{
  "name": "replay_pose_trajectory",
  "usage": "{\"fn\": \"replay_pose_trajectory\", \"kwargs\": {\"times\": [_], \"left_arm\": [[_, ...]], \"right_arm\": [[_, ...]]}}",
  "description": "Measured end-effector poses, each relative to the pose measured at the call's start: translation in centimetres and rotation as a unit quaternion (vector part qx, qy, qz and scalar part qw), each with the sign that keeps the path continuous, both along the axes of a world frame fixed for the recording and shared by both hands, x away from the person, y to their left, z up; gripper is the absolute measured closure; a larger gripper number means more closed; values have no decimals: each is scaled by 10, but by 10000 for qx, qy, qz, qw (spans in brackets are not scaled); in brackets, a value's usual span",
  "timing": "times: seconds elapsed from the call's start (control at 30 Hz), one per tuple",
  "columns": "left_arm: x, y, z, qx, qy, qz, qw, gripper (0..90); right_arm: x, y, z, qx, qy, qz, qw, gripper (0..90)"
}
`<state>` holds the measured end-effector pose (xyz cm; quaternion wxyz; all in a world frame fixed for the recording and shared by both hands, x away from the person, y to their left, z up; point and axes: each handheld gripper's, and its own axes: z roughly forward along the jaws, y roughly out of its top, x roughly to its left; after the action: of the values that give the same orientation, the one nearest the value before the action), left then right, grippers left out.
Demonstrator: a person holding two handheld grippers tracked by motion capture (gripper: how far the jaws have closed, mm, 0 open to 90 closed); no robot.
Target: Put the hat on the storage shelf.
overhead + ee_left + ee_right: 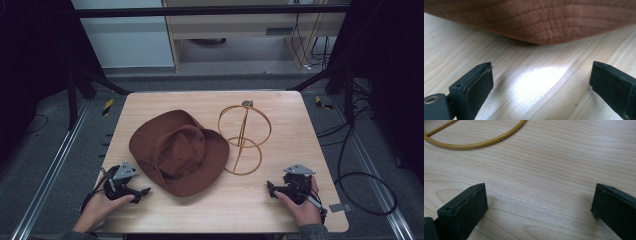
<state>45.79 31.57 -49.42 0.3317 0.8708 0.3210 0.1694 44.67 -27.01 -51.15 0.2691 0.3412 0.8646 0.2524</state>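
I rest my left tool [142,191] and right tool [270,188] low at the near corners of the pale wooden counter [280,210], jaws wide apart and holding nothing, ready to start. The brown wide-brimmed felt hat [177,150] lies crown-up just beyond my left tool; the gold wire hat stand [243,137] lies beyond my right one.

No legible text, labels, brand marks or nos. in any view. Hat [179,152], wire stand [243,137], table [260,200] and both grippers carry no readable markings. Yellow/black striped tape pieces [107,106] on floor beside table are hazard pattern only, no characters.
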Motion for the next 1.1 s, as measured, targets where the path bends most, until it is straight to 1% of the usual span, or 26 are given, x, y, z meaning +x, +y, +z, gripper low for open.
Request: {"fn": "replay_pose_trajectory", "kwargs": {"times": [0.07,0.23,0.4,0.47,0.63,0.67,0.77,0.87,0.9,0.93,1.0,1.1], "left_arm": [[-2,0,4,-29,-69,-4,10000,50],[-8,2,13,-273,-168,52,9995,64],[-11,3,18,-370,-208,53,9991,65],[-12,4,19,-405,-256,73,9988,69],[-13,7,23,-719,-238,125,9971,77],[-13,8,24,-738,-242,127,9969,78],[-14,7,26,-737,-287,139,9968,77],[-15,3,35,-704,-347,95,9969,77],[-14,1,39,-756,-311,61,9966,78],[-13,-2,43,-741,-280,24,9969,79],[-10,-9,53,-609,-276,-50,9978,84],[2,-23,69,-419,-161,-138,9989,84]], "right_arm": [[0,0,0,5,2,5,10000,5],[0,0,0,2,1,-4,10000,4],[0,0,0,5,2,2,10000,4],[0,0,0,1,0,-3,10000,4],[0,0,0,5,1,0,10000,5],[0,0,0,3,0,0,10000,5],[0,0,0,3,-1,0,10000,5],[0,0,0,4,0,5,10000,5],[0,0,0,5,0,6,10000,5],[0,0,0,7,0,6,10000,5],[0,0,0,4,0,0,10000,5],[0,0,0,5,1,6,10000,5]]}}
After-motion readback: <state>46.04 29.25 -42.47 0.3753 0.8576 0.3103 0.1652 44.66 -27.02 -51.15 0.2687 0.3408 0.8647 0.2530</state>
